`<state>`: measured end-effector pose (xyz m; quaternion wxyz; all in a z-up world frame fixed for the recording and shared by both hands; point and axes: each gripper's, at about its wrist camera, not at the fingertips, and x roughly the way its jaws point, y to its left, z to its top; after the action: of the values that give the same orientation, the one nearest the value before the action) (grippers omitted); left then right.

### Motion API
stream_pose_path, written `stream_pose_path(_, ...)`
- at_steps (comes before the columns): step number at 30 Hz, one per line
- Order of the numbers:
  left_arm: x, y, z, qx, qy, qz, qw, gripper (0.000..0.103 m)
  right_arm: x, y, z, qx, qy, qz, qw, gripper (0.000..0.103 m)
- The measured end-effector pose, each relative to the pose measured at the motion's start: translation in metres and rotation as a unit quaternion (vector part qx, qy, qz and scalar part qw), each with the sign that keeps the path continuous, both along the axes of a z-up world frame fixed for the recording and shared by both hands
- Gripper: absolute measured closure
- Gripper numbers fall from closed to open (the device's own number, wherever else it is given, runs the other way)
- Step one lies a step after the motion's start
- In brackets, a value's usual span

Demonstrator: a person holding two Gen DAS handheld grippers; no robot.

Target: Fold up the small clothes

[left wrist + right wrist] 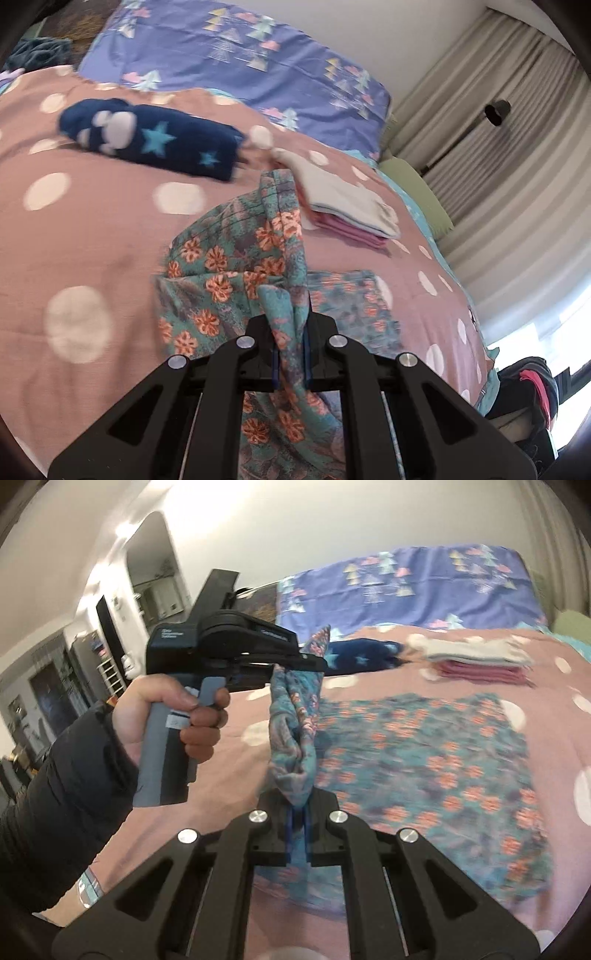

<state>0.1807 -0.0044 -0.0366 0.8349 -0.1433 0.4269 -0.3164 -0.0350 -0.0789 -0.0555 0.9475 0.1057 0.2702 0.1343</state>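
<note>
A teal garment with orange flowers [236, 266] is lifted off the pink dotted bedspread [92, 236]. My left gripper [290, 332] is shut on a bunched edge of it, and cloth hangs on both sides of the fingers. In the right wrist view my right gripper [297, 812] is shut on another bunched edge of the same garment [424, 753], whose rest lies spread on the bed to the right. The left gripper [314, 661] shows there too, held by a hand [173, 709] in a dark sleeve, clamping the cloth higher up.
A rolled navy star-print piece [147, 136] lies at the back of the bed. A folded stack of grey and pink clothes [351, 210] sits to its right. A purple patterned pillow [240, 55] is behind, curtains [498, 166] on the right, dark clothes [532, 387] beside the bed.
</note>
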Motion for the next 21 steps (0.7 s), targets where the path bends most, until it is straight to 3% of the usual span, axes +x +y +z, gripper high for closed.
stream_pose_path(8, 0.002, -0.105, -0.008, 0.028, 0.004, -0.059, 0.9979, 0.095, -0.014, -0.084, -0.015, 0.025, 0.013, -0.076, 0.997, 0.099)
stream_pose_path(12, 0.000, -0.156, -0.019, 0.068, -0.002, -0.091, 0.9936, 0.095, -0.017, -0.117, -0.027, 0.045, 0.025, -0.109, 0.993, 0.099)
stream_pose_path(17, 0.002, -0.190, -0.036, 0.101, 0.009, -0.116, 0.9880, 0.095, -0.017, -0.146, -0.047, 0.086, 0.052, -0.123, 0.987, 0.099)
stream_pose_path(21, -0.004, -0.205, -0.042, 0.127, -0.006, -0.134, 0.9827, 0.095, -0.025, -0.156, -0.055, 0.113, 0.057, -0.126, 0.984, 0.099)
